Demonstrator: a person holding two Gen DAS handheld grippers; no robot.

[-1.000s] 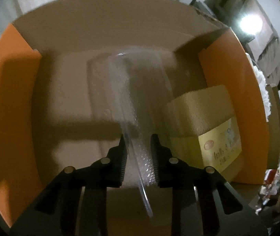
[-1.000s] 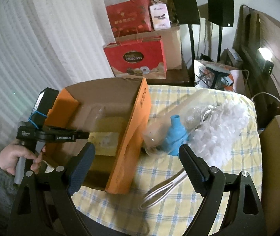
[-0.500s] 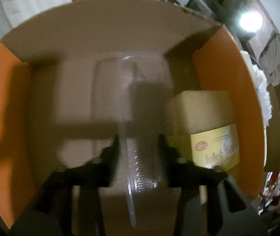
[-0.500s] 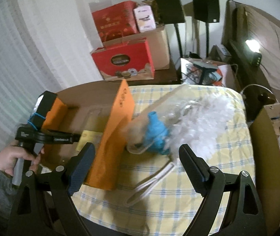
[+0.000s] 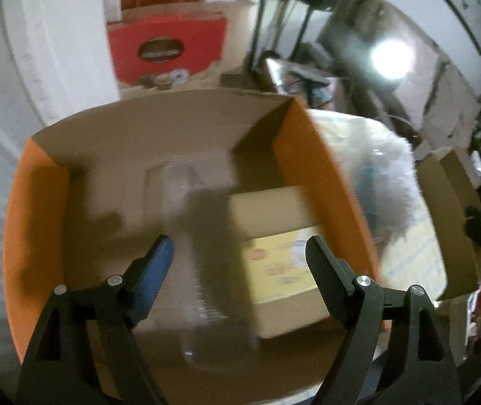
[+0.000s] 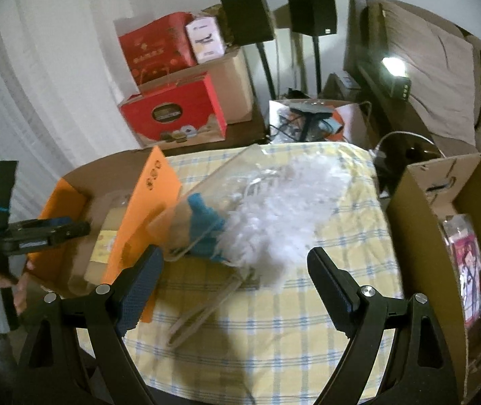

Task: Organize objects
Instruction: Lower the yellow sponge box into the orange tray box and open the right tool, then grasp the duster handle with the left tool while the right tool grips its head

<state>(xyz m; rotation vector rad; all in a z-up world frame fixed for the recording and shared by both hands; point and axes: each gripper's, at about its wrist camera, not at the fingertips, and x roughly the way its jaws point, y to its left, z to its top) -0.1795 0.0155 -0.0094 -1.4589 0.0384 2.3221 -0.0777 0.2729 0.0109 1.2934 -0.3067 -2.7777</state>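
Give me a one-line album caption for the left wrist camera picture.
Open left gripper hovers over an orange-flapped cardboard box holding a clear plastic container and a tan box.

Left gripper lets go, jaws now wide, clear plastic piece left lying in the orange box

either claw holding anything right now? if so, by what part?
Nothing is held. The left claw is open above the orange box, with the clear plastic container lying loose inside. The right claw is open over the checked tablecloth.
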